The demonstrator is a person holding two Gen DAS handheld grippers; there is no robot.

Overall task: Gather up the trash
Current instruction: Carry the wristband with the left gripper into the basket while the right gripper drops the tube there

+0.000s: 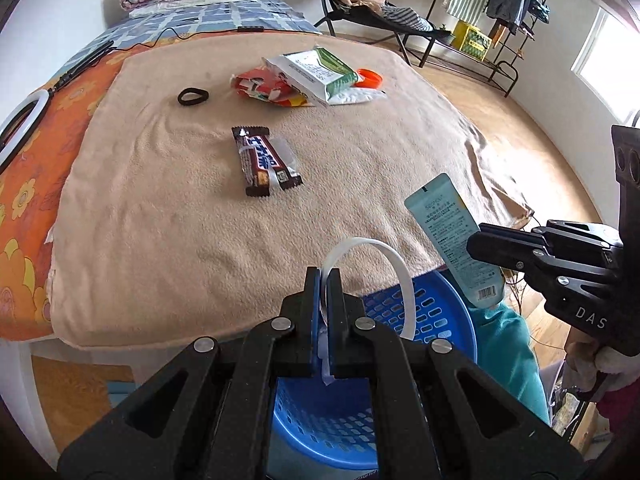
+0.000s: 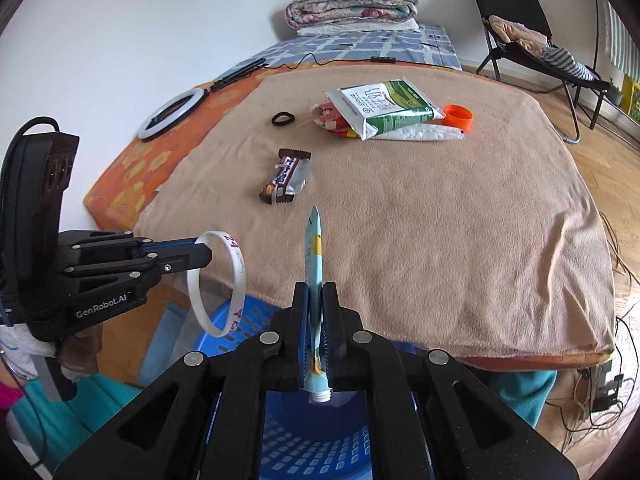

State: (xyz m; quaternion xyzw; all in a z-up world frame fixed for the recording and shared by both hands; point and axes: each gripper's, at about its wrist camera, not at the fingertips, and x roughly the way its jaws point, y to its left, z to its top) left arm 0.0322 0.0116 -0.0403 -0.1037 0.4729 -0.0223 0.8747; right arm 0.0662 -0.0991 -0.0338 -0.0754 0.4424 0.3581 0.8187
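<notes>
While both loads are hanging over the blue basket [image 2: 224, 320], I am keeping each gripper centred above its opening. The left gripper [image 1: 325, 280] fingers are clamping the white wristband [image 1: 372, 276]; the right gripper [image 2: 316, 304] fingers are pinching the pale blue tube [image 2: 314, 256]. I am judging a straight release best, fingers clear of the rim.

The blanket [image 2: 440, 240] on the bed is plain beige, lying over an orange sheet [image 2: 140, 176] patterned with yellow flowers. Farther back, the bedcover [image 2: 352, 46] is blue with a white check, and the folded quilt [image 2: 352, 0] carries a pink floral print. The candy bar wrapper [image 1: 264, 162] is dark brown with white lettering. The hair tie [image 1: 193, 96] is black, the bottle cap [image 2: 459, 117] orange. The tissue pack [image 2: 384, 106] is white and green. The laundry basket [image 1: 432, 312] is blue, the wristband [image 2: 218, 284] white with purple markings, and the tube [image 1: 456, 236] pale blue with yellow accents.
</notes>
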